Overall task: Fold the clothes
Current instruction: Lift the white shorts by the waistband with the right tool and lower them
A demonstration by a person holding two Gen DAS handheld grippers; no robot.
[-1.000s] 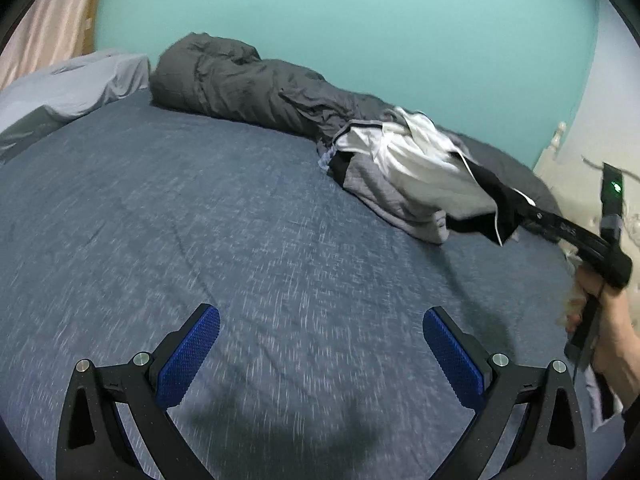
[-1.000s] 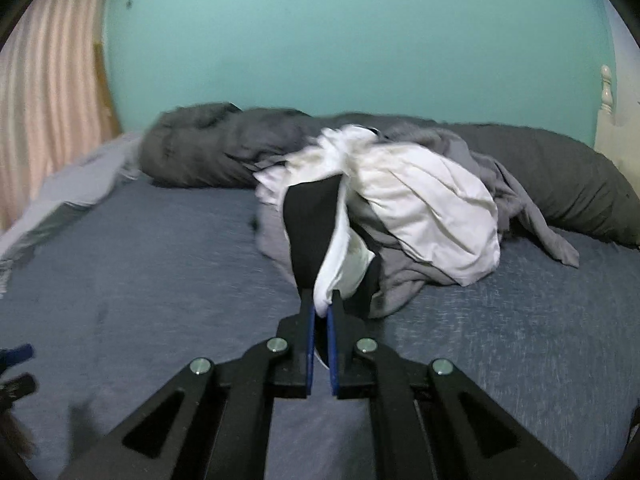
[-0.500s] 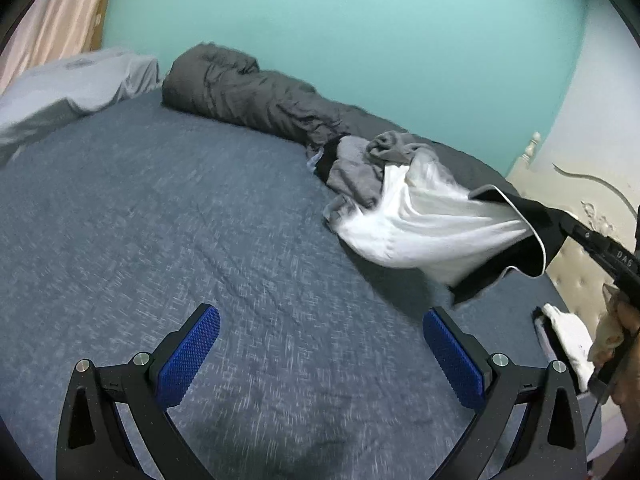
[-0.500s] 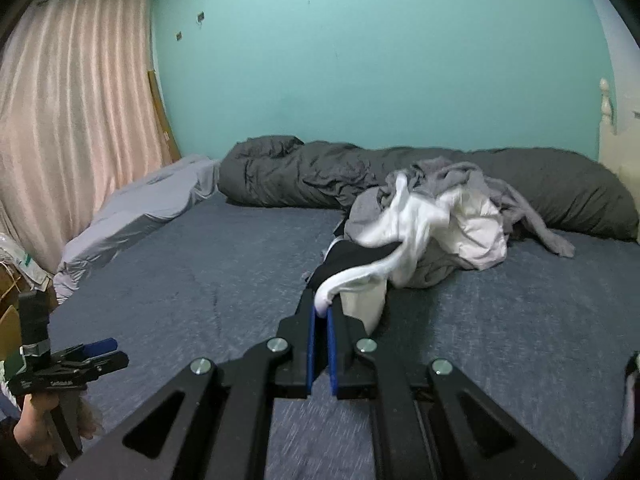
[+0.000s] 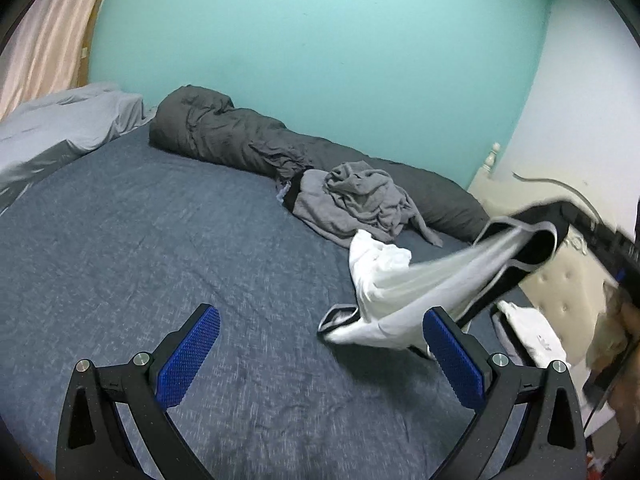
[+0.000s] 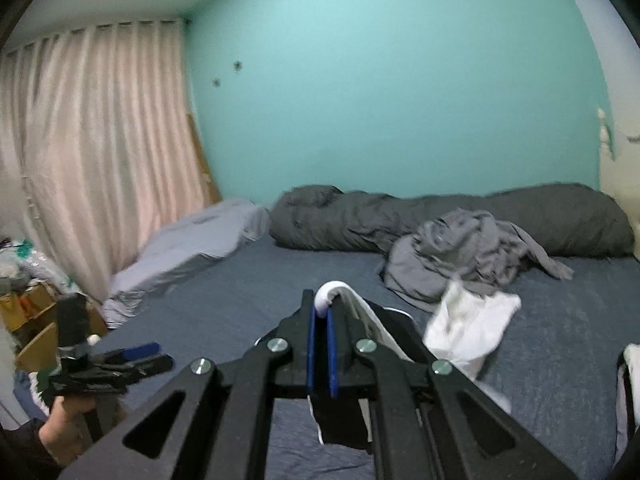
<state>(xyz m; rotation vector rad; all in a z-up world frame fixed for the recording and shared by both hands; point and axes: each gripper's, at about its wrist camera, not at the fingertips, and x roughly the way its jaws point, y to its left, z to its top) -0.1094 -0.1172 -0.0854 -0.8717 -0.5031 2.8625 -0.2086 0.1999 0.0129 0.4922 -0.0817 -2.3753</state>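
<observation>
My right gripper [image 6: 320,312] is shut on the edge of a white and black garment [image 6: 468,326] and holds it above the blue bed [image 6: 224,300]. In the left wrist view the garment [image 5: 416,280] stretches from the bed up to the right, where the right gripper is blurred at the frame edge. My left gripper [image 5: 320,354] is open and empty, low over the bed, just left of the garment's lower end. A pile of grey clothes [image 5: 360,204] lies further back; it also shows in the right wrist view [image 6: 468,256].
A rolled dark grey duvet [image 5: 224,136] lies along the teal wall. A light grey pillow [image 5: 60,124] sits at the left. A cream headboard [image 5: 560,292] and white folded clothes [image 5: 532,336] are at the right. Curtains [image 6: 92,160] and clutter stand beyond the bed's left side.
My right gripper has pulled the white and black garment off the grey pile and lifted it back toward the near right. My left gripper stays open over the bed.
</observation>
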